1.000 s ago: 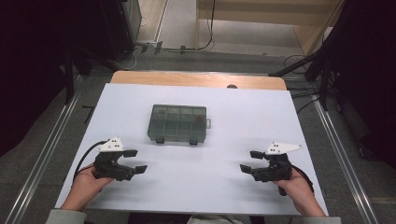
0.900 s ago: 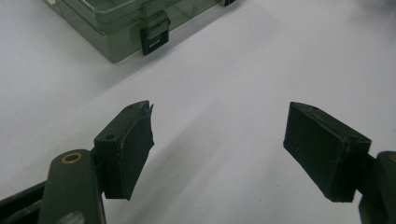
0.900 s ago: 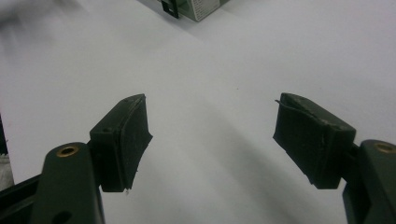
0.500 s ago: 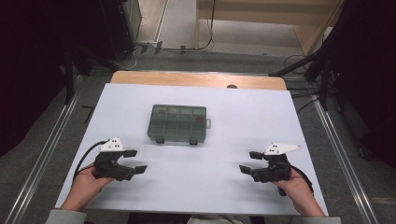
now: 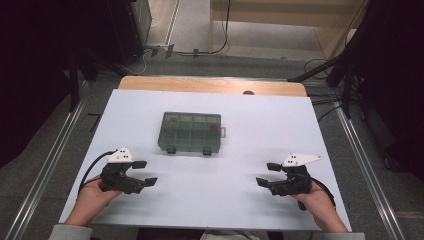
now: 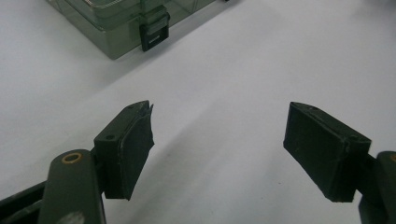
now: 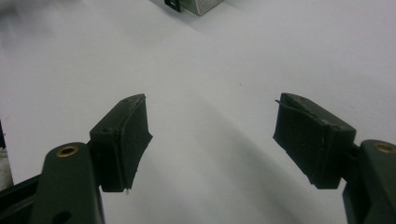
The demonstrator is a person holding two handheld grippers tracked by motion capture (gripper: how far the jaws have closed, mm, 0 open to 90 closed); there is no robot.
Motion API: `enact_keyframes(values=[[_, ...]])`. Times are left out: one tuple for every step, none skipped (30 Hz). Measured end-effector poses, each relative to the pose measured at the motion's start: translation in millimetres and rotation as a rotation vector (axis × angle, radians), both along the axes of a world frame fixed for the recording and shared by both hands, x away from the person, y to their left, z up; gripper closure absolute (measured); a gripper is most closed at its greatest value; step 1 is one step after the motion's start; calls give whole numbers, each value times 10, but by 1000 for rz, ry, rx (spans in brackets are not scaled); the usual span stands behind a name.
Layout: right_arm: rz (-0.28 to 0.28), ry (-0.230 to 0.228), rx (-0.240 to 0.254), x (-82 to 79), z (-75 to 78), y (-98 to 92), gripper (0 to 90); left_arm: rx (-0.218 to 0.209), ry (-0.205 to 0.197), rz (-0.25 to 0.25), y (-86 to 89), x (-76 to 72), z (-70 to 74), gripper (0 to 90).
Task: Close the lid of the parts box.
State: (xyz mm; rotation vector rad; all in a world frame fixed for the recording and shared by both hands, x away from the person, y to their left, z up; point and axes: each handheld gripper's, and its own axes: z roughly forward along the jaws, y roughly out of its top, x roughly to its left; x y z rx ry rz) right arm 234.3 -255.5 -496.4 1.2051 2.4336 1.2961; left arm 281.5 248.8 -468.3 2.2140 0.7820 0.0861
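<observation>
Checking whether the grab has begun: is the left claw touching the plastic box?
Apart. In the high view, bare white table separates the left claw from the plastic box; the left gripper view shows its jaws open on nothing.

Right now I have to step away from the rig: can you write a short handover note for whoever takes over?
Left gripper: open, empty, held low over the table's near left.
Right gripper: open, empty, held low over the near right.
Compartment box: dark, see-through, lies flat at mid-table on the white table top, apart from both grippers. Lid down; its two front latches look closed.
Done: nothing visible so far; the box is untouched.
Left: everything, most likely reaching in for the box and working its latches. The small contents are too blurred to name.
</observation>
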Motion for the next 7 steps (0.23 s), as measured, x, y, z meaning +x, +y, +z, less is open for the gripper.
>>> enact_keyframes(values=[[1, 3, 1, 0, -1, 3, 268, 0, 1, 0, 1, 0, -1, 235], [1, 2, 1, 1, -2, 7, 268, 0, 1, 0, 2, 1, -1, 235], [1, 4, 2, 0, -1, 10, 267, -1, -1, 1, 4, 2, -2, 235], [4, 3, 2, -1, -2, 11, 267, 0, 0, 2, 6, 3, 0, 235], [4, 3, 2, -1, -2, 11, 268, 1, 0, 2, 7, 4, 0, 235], [3, 4, 1, -1, -2, 10, 267, 0, 1, 2, 7, 6, -1, 235], [3, 6, 1, 0, -3, 8, 267, 2, 0, 4, 7, 7, -2, 235]])
